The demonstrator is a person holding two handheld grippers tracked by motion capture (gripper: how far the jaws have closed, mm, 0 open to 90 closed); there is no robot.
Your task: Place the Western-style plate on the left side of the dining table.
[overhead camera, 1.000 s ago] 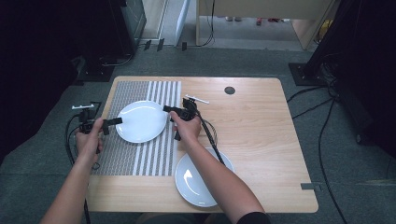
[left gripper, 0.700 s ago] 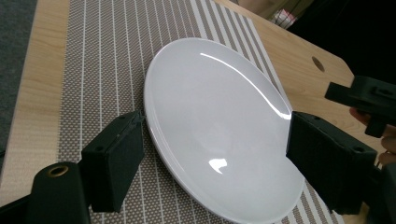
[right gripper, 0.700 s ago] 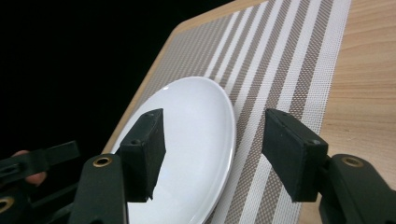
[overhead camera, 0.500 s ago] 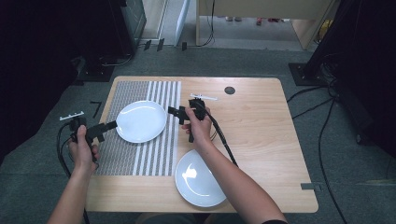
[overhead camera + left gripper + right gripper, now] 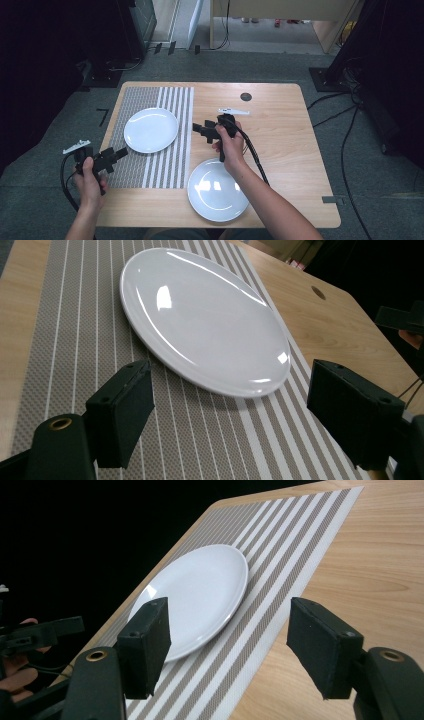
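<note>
White plate [image 5: 150, 129]: flat on the striped placemat [image 5: 150, 170], left half of the table [image 5: 280, 145]. Left gripper [image 5: 117, 155]: off the plate's near-left edge, jaws apart, empty. Right gripper [image 5: 200, 131]: right of the plate, jaws just opening, nothing between. Second plate [image 5: 217, 190]: near edge.

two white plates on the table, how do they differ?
The far plate lies on the striped mat; the near plate lies on bare wood of the table, touching the mat's corner at most. The far plate sits between the left gripper and right gripper; the near plate sits below the right hand. Both are round, plain white, empty and flat.
</note>
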